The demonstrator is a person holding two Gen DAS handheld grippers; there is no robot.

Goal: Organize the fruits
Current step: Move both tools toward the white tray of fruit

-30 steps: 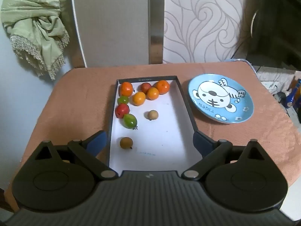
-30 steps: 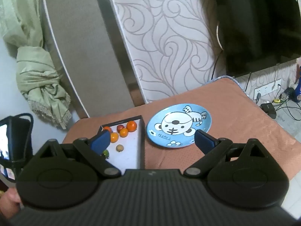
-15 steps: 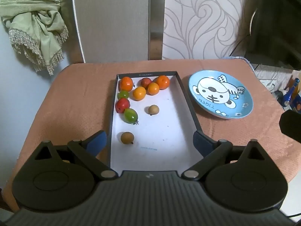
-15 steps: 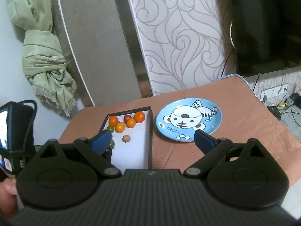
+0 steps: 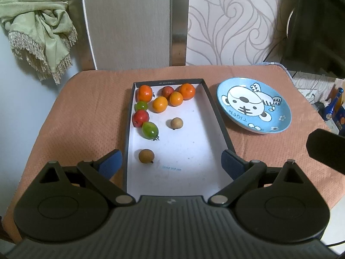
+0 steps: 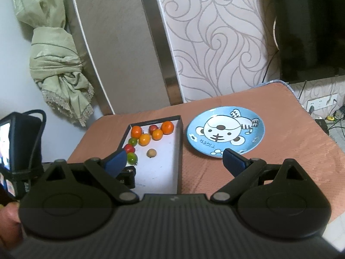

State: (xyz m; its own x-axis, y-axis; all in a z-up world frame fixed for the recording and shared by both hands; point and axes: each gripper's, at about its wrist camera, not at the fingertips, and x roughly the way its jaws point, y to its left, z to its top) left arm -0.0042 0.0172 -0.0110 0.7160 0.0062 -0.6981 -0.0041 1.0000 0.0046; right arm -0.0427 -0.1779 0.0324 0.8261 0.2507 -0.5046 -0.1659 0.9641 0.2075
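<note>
Both grippers released, empty: left gripper (image 5: 171, 164) above tray (image 5: 217, 116), right gripper (image 6: 174, 161) higher. Best: descend straight, straddle brown fruit (image 5: 146, 156), clamp gently; plate (image 5: 280, 110) bare.

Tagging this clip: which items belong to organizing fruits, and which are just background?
Job: fruits, tray, plate, left tongs, right tongs.
Background: tablecloth, green curtain, TV, wall socket.

Tray (image 5: 217, 116) left, plate (image 5: 278, 125) right, on our table (image 5: 86, 112).
We see 9 fruits (image 5: 160, 104) in the tray, mostly at its far end; the plate sits just beside it.
</note>
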